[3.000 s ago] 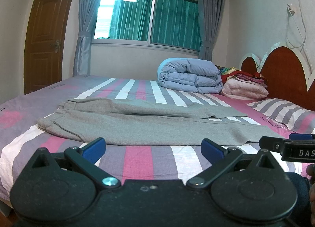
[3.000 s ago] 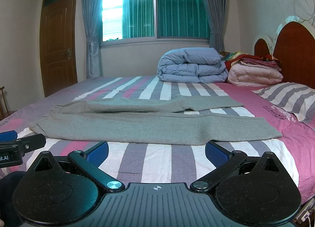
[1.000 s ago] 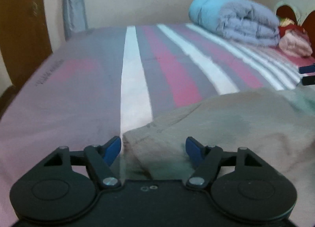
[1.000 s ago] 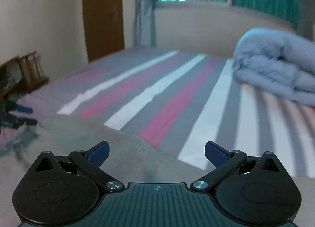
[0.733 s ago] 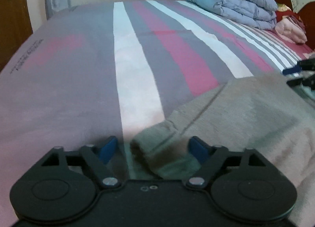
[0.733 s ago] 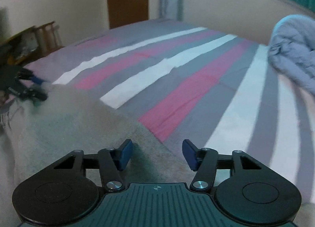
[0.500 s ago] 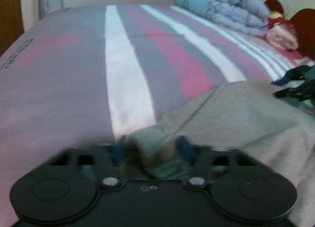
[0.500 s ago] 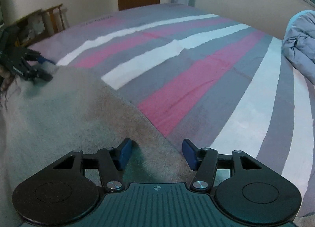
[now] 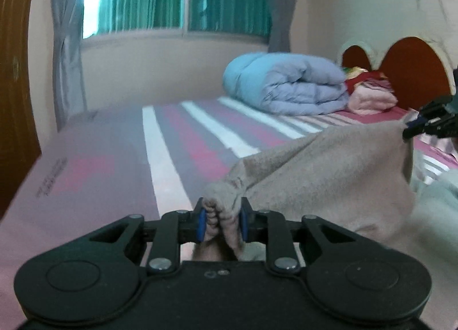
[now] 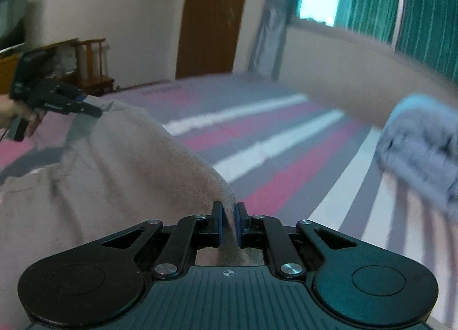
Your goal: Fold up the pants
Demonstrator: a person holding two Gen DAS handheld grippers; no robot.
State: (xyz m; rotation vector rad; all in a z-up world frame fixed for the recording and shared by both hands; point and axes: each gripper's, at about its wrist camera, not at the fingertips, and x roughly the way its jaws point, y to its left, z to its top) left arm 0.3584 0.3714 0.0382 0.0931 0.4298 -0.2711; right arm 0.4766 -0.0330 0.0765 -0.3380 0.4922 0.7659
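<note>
Grey pants (image 9: 329, 169) pinched in left claw (image 9: 220, 222), right claw (image 10: 228, 222) also pinching them, bedsheet (image 9: 94, 175) lettering blurred

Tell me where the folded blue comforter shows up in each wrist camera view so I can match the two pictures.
Left wrist view: the blue comforter sits right of centre, far across the striped bed, beside the headboard.
Right wrist view: the same comforter is blurred at the right edge.
Shared landmark: the grey pants, pinched by both tongs, left and right.
</note>
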